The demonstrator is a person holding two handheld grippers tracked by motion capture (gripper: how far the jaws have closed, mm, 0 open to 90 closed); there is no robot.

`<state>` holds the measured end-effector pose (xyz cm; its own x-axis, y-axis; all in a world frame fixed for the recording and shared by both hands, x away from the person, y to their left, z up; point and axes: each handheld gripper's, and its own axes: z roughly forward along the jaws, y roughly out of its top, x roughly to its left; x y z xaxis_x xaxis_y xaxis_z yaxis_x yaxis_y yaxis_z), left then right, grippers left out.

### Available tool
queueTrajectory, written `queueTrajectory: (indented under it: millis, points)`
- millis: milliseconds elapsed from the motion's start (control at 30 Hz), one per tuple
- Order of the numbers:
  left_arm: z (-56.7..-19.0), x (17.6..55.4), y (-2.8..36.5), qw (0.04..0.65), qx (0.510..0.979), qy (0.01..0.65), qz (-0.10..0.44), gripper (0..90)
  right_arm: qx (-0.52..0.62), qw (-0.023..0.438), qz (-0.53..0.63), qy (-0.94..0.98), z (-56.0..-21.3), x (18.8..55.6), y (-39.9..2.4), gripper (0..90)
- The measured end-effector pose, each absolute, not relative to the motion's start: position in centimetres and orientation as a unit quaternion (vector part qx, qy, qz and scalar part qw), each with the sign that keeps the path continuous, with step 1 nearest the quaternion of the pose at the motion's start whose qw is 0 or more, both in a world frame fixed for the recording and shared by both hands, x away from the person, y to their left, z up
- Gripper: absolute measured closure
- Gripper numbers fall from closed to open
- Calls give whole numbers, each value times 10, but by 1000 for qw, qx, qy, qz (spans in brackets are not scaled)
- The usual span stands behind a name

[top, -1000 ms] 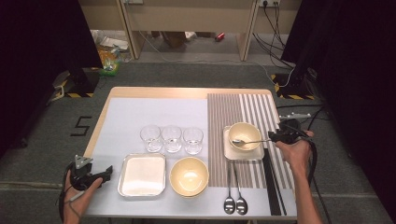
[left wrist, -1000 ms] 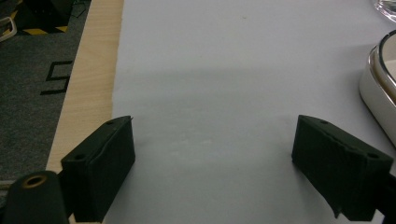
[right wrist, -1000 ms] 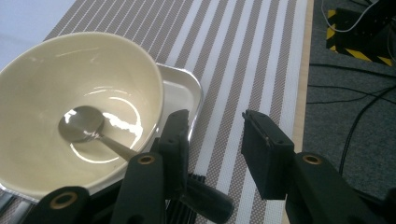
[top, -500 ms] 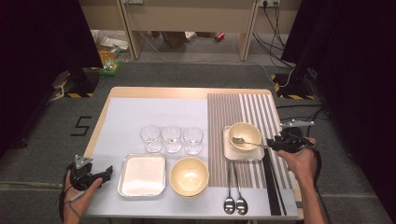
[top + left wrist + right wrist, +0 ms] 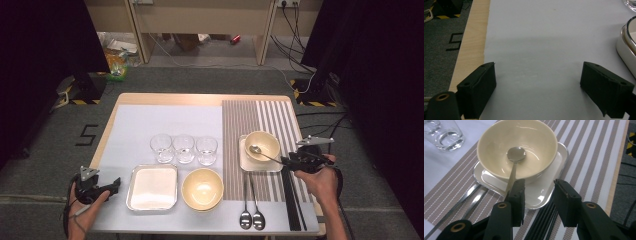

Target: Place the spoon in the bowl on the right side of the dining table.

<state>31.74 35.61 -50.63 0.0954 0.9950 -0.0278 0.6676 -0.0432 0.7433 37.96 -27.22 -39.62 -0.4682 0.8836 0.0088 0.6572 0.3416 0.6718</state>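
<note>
Right gripper view: right gripper point(image 5: 537, 195) stands part-open, empty, beside slim steel spoon point(image 5: 514, 162) in cream bowl point(image 5: 517, 143); light, slippery, best gripped mid-handle.

Left tongs point(image 5: 114, 184) held low at the near left corner of the worktop point(image 5: 135, 125), gripped by the left hand point(image 5: 84, 202), forearm entering from the bottom edge. Jaws spread wide and level, with bare surface between them in the left gripper view. Right tongs point(image 5: 285, 161) held by the right hand point(image 5: 320, 177) at the right side, pointing left. Jaws parted, with nothing pinched between the pads in the right gripper view.
</note>
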Motion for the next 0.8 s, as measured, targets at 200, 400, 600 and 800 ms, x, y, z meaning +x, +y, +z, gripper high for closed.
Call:
queueTrajectory:
  millis: [200,400,600,800]
  points:
    - [-506,317,356,310,672,618,264,123,473,181,315,803,-395,374,-266,607]
    - [-506,317,356,310,672,618,265,123,460,177,322,808,-395,369,-254,594]
    - [-506,317,356,310,672,618,264,123,453,174,325,812,-396,369,-244,584]
    - [-506,317,356,310,672,618,265,123,444,173,324,818,-397,371,-236,582]
